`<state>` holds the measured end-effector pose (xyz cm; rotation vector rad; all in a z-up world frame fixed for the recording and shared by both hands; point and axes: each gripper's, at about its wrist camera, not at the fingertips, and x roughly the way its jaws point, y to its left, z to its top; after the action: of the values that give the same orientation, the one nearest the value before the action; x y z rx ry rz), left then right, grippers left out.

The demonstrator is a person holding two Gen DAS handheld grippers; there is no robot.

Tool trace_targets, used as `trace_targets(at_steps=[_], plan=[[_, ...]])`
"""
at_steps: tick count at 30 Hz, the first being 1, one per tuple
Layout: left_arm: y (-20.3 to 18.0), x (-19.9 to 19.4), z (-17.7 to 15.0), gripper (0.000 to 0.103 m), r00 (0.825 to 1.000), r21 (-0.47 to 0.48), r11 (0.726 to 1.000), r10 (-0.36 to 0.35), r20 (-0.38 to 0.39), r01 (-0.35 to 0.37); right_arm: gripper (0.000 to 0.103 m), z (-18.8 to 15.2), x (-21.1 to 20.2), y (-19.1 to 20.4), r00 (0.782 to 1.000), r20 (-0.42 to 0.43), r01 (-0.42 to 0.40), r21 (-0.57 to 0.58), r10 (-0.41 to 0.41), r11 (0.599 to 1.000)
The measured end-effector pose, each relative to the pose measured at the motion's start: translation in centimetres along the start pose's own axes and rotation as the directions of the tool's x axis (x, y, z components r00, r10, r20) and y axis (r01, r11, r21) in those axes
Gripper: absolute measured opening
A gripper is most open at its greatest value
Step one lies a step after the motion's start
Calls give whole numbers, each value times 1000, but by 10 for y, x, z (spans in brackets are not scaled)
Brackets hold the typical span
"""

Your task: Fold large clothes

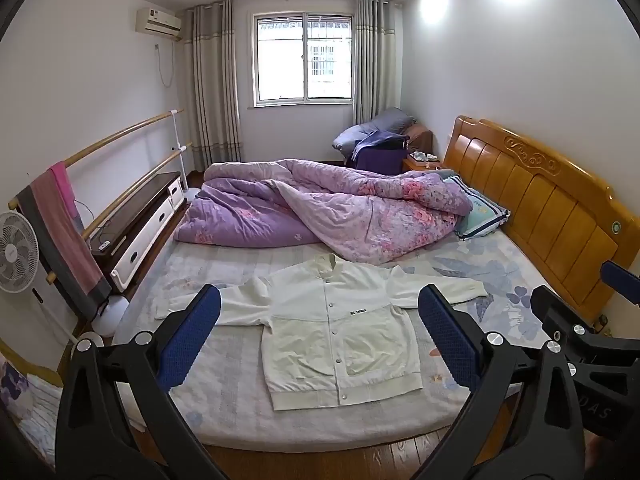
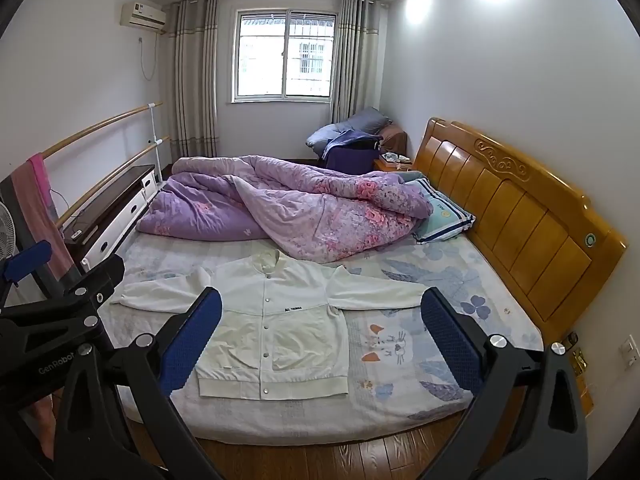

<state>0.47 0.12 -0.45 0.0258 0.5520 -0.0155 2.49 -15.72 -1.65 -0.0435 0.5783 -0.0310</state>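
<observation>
We've both grippers, left (image 1: 320,328) & right (image 2: 322,328), wide open, empty, above bed's (image 1: 224,412) near edge; jacket (image 1: 340,332) ahead, sleeves spread crosswise, L nearer.

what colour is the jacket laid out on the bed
White, faintly cream, with a small black text strip on the chest; the jacket shows best in the right wrist view.

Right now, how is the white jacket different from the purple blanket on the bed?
The white jacket lies spread flat with its sleeves out; the purple blanket is bunched in a crumpled heap. The jacket is plain white with snaps; the blanket has pink flowers. The jacket lies nearer the bed's front edge, the blanket behind it. Both rest on the bed.
</observation>
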Motion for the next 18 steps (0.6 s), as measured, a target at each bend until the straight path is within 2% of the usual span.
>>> trace_targets(at_steps=[18], plan=[[0,4,-4,98,1000,-3,1000,-18,-2,18,96,0,-1,0,1000,-3,12,6,-12,1000]])
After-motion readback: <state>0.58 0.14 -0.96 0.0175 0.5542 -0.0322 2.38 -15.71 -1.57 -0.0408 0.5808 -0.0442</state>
